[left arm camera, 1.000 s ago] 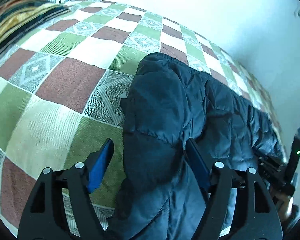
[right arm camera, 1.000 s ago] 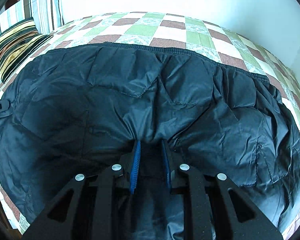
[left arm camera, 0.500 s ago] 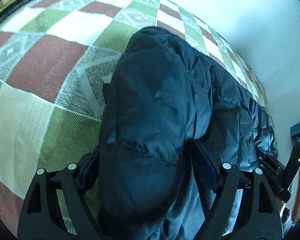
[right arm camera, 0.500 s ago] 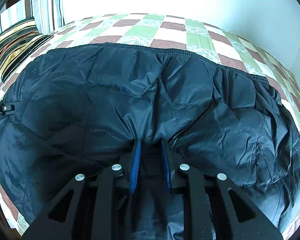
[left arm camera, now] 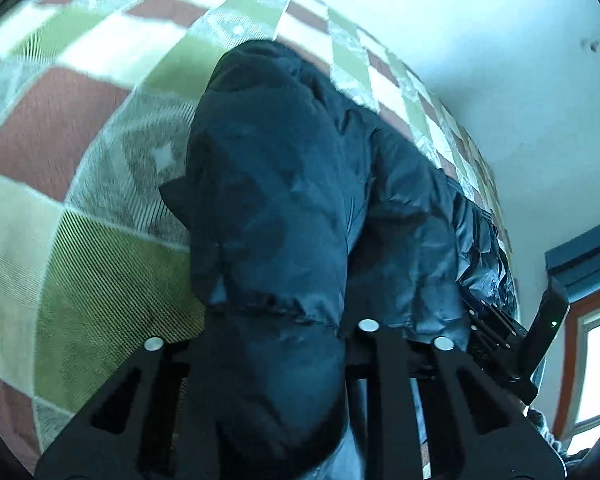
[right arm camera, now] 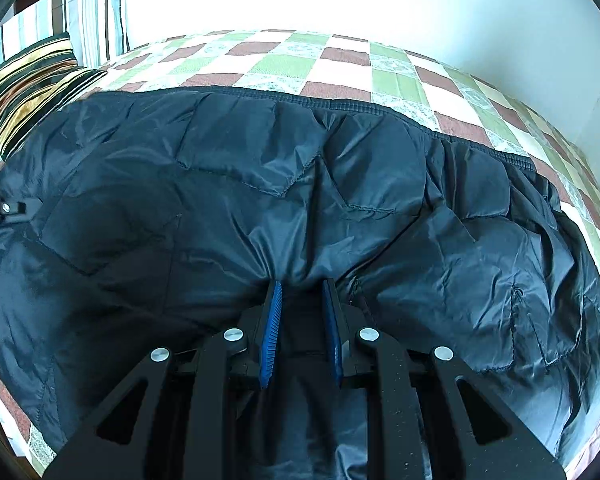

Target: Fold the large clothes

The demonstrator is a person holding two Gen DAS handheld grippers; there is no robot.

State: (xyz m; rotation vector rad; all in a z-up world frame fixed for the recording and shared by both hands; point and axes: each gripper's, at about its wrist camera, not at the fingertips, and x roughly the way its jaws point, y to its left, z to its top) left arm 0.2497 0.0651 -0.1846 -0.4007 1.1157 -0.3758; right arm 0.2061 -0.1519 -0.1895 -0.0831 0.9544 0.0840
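Dark quilted puffer jacket [right arm camera: 300, 184] spread across bed.

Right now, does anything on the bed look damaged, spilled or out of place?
Nothing stands out. The dark puffy jacket lies wrinkled on the checkered bedspread, as expected mid-fold, and the right claw pinches its fabric. No tear or spill shows.

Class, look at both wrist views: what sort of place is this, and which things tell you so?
Most likely a bedroom: a checked bedspread covers a wide bed, striped pillows lie at one end, and a dark puffer jacket is spread on it.
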